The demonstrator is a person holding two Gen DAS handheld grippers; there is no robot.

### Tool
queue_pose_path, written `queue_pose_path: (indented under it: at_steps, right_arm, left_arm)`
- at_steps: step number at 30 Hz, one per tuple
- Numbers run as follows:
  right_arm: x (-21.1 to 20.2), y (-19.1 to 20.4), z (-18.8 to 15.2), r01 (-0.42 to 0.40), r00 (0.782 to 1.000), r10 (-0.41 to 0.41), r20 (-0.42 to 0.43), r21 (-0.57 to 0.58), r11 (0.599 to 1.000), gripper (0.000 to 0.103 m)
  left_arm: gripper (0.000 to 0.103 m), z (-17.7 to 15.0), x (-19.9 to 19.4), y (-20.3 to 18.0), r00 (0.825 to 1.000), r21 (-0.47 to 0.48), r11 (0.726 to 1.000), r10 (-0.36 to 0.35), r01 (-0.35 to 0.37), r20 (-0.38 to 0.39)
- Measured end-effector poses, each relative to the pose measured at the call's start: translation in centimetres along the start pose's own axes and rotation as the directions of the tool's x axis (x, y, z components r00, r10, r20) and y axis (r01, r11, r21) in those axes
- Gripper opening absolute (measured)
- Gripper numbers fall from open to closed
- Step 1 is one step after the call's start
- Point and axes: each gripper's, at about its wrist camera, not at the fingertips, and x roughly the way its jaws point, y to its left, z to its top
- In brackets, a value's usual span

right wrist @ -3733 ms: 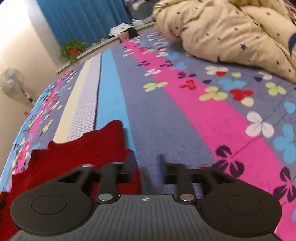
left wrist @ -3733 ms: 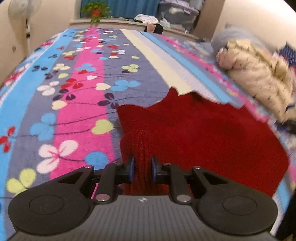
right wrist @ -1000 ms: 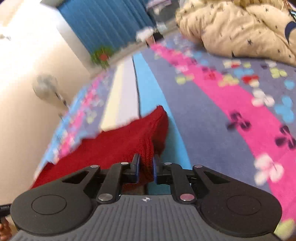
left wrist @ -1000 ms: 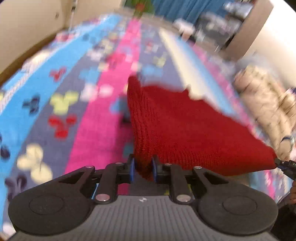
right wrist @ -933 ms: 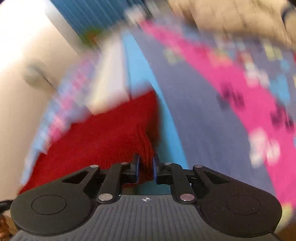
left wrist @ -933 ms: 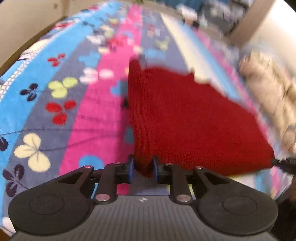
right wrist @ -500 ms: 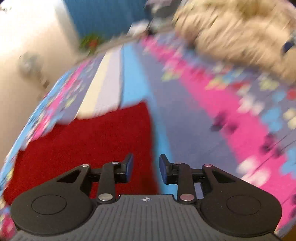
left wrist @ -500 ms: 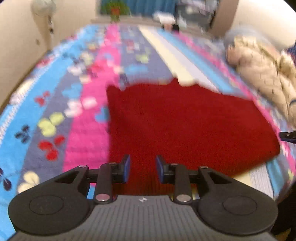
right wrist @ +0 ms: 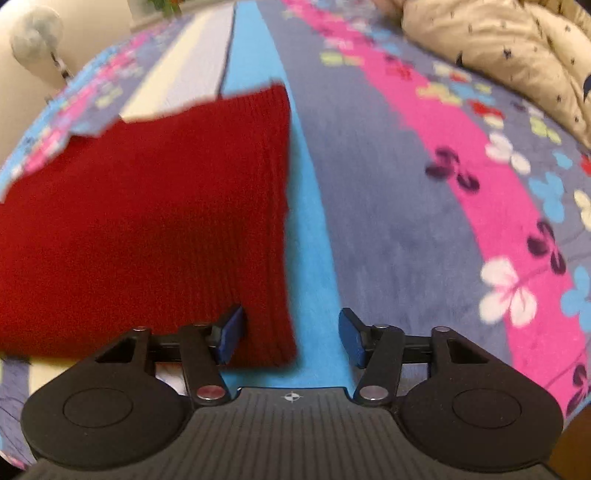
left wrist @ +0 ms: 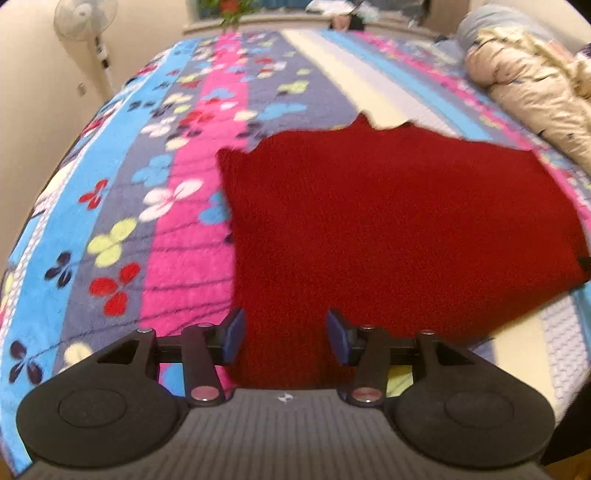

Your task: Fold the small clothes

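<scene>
A dark red knitted garment (left wrist: 388, 214) lies flat on the flowered bedspread (left wrist: 122, 206), folded over into a broad block. My left gripper (left wrist: 284, 338) hovers over its near left corner. Its jaws are opening and the pads stand apart from the knit below them. In the right wrist view the same red garment (right wrist: 147, 221) fills the left half, its ribbed edge running down toward me. My right gripper (right wrist: 291, 338) sits over the near right corner, jaws opening. The corner lies between the pads without being pressed.
A cream star-patterned quilt (left wrist: 535, 85) is bunched at the right side of the bed, also visible as the quilt (right wrist: 509, 48) at the top right. A standing fan (left wrist: 86, 26) is beyond the bed's far left corner. The bedspread (right wrist: 424, 206) stretches to the right.
Both grippers were shut on the lifted red garment's corners. They have let go and their jaws have spread. The garment now lies flat on the bed.
</scene>
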Motion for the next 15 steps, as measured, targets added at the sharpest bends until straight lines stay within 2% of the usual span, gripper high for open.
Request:
queue_pose_path:
  at_steps: [2,6,8,15]
  right_arm:
    - [-0.3,-0.2,0.2,-0.002,1.000,0.002,0.007,0.013,1.000,0.063]
    - [-1.0,-0.1,0.1,0.002,0.999,-0.002,0.039,0.012,1.000,0.063]
    - [-1.7,-0.2,0.1,0.014,0.997,-0.015,0.080,0.022,1.000,0.063]
    - [-4.0,-2.4,0.8,0.015,0.975,-0.048,0.215,0.155,0.988,0.063]
  left_arm:
    - [0.054,-0.1,0.3,0.5,0.999,-0.021,0.999,0.031,-0.031,-0.006]
    - [0.065,0.2,-0.5,1.6,0.998,-0.085,0.996,0.036,-0.031,0.055]
    - [0.066,0.3,-0.9,1.9,0.997,-0.105,0.994,0.033,-0.025,0.069]
    - [0.068,0.1,-1.3,1.4,0.996,-0.094,0.995,0.032,-0.024,0.088]
